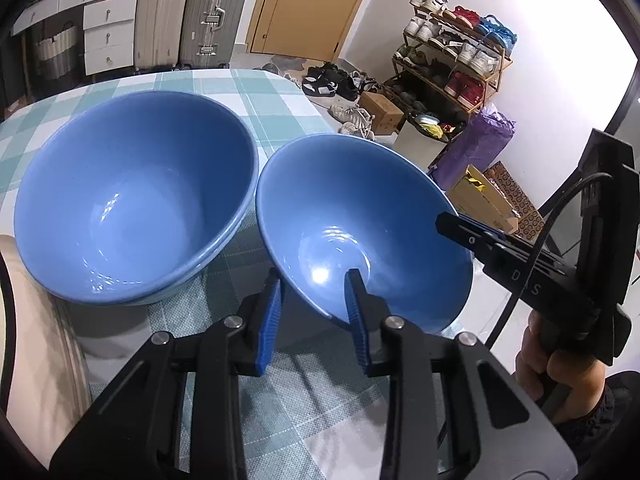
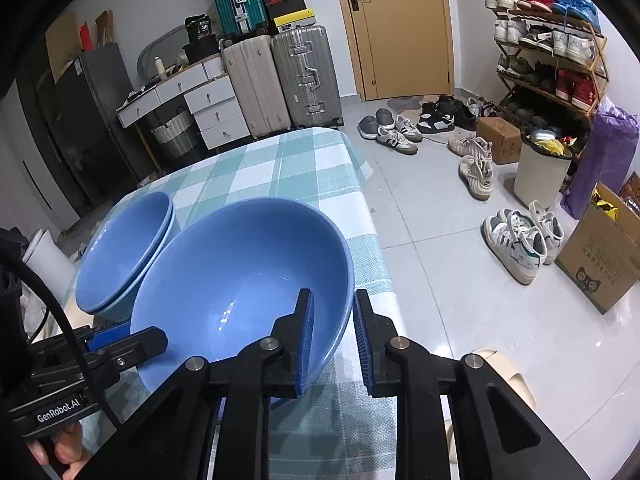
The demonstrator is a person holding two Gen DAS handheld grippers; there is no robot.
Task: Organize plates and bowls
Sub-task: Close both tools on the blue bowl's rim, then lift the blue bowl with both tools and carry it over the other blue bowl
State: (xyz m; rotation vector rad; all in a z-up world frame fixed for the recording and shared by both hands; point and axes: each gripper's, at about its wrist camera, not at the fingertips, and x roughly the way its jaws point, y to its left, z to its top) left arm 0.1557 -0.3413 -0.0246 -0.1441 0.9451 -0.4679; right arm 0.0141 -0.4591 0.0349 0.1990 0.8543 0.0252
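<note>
Smaller blue ceramic bowl [image 2: 240, 272] sits at the right edge of the checked-cloth table [image 2: 280, 160]. Stack of two larger blue ceramic bowls [image 2: 124, 256] stands just left of it, nearly touching.

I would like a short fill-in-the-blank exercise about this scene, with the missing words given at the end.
1. Both grippers straddle the rim of the single glossy blue ceramic bowl, which is ____ inside.
2. Beside it stands a stack of ____ blue bowls.
3. The bowls stand on a tablecloth with a ____ pattern.
4. The left gripper has one finger inside the bowl and one ____ it.

Missing words: empty; two; checked; outside
</note>
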